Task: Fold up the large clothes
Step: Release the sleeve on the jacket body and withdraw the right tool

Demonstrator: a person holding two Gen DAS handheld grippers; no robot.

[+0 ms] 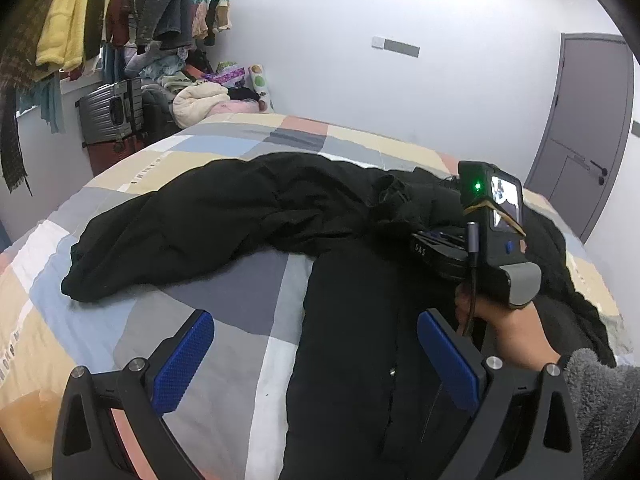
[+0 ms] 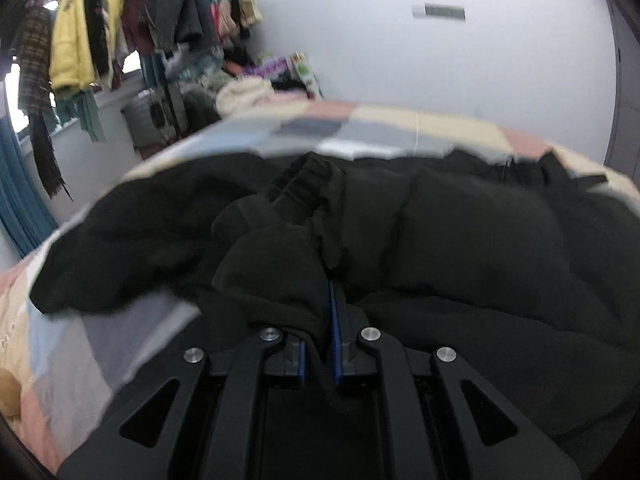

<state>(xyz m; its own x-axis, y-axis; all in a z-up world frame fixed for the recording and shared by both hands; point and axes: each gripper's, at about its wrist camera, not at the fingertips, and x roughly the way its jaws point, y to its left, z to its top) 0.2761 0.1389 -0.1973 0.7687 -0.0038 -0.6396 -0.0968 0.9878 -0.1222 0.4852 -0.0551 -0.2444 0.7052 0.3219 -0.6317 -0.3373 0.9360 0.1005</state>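
A large black garment (image 1: 248,216) lies spread on the patchwork bed cover (image 1: 224,320); one part runs left across the bed, another runs toward me. My left gripper (image 1: 316,356) is open above the bed, blue pads (image 1: 188,356) apart, with the near black part between them, not gripped. My right gripper (image 2: 322,312) is shut on a bunched fold of the black garment (image 2: 280,264); the cloth drapes over its left finger. The right gripper body with a green light (image 1: 492,224) shows in the left wrist view, held by a hand over the garment. The right wrist view is blurred.
The bed cover (image 2: 72,352) has grey, blue, cream and pink squares. Beyond the bed's far left corner stand a grey suitcase (image 1: 112,110), piled bedding (image 1: 200,104) and a rack of hanging clothes (image 1: 76,20). A grey door (image 1: 588,128) is at the right.
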